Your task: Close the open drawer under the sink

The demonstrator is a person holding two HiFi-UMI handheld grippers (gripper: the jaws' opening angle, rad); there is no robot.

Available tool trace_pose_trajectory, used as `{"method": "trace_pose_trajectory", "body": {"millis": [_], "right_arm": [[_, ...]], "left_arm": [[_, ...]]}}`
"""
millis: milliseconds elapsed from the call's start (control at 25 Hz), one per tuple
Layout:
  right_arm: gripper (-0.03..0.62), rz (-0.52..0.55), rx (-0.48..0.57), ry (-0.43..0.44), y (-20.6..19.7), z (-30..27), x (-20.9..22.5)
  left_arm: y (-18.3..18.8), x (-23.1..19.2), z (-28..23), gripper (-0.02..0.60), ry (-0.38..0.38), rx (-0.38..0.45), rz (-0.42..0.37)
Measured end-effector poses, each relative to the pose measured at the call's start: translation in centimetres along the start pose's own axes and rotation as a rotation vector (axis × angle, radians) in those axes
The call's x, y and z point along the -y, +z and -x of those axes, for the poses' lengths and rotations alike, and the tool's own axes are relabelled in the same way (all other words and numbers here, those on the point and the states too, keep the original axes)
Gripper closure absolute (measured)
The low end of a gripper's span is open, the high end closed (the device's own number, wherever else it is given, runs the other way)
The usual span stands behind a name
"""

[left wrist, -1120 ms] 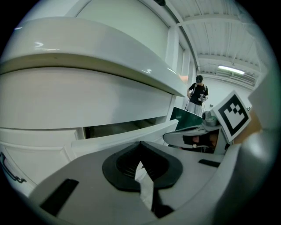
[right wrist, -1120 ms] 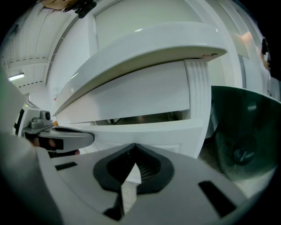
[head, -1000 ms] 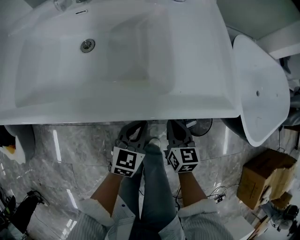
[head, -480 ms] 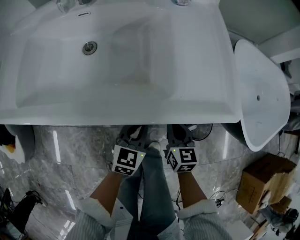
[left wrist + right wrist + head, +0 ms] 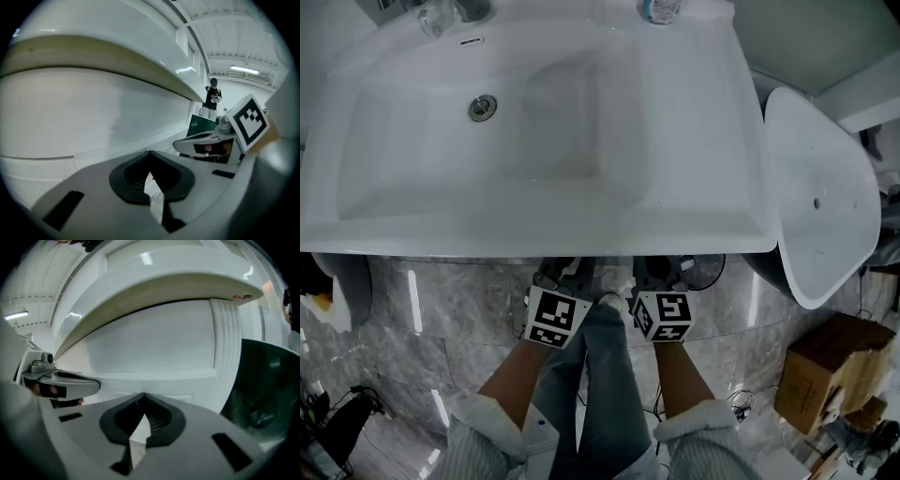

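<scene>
Glossy grey marble floor below, white sink top above.
Down on the veined floor [image 5: 441, 309], light streaks run across the polish. A brown cardboard box [image 5: 820, 370] stands at the lower right, and thin black cables [image 5: 739, 396] curl just beside it toward the middle. At the far lower left there's dark gear [image 5: 333, 427], too dim to name. A person's jeans-clad legs [image 5: 600, 384] come down at the bottom centre. A white oval fixture [image 5: 820, 206] sits at the right, just beside the sink [image 5: 694, 187]. On the sink's back edge, there's a faucet [image 5: 441, 14] at the upper left and a small labelled container [image 5: 658, 9] at top centre.
</scene>
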State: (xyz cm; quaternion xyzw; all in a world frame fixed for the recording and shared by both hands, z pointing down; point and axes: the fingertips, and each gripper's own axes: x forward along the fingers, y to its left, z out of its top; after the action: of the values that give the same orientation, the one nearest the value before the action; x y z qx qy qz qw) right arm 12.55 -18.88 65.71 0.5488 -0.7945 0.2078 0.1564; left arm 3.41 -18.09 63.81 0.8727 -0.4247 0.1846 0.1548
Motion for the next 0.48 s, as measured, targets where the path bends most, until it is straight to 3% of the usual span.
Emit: {"method": "trace_pose_trajectory", "body": {"millis": [480], "right_arm": [[0.583, 0.009, -0.013, 0.012, 0.4, 1.6, -0.9]], "left_arm": [[1.7, 1.1, 1.8, 0.566, 0.011, 0.050, 0.022]]}}
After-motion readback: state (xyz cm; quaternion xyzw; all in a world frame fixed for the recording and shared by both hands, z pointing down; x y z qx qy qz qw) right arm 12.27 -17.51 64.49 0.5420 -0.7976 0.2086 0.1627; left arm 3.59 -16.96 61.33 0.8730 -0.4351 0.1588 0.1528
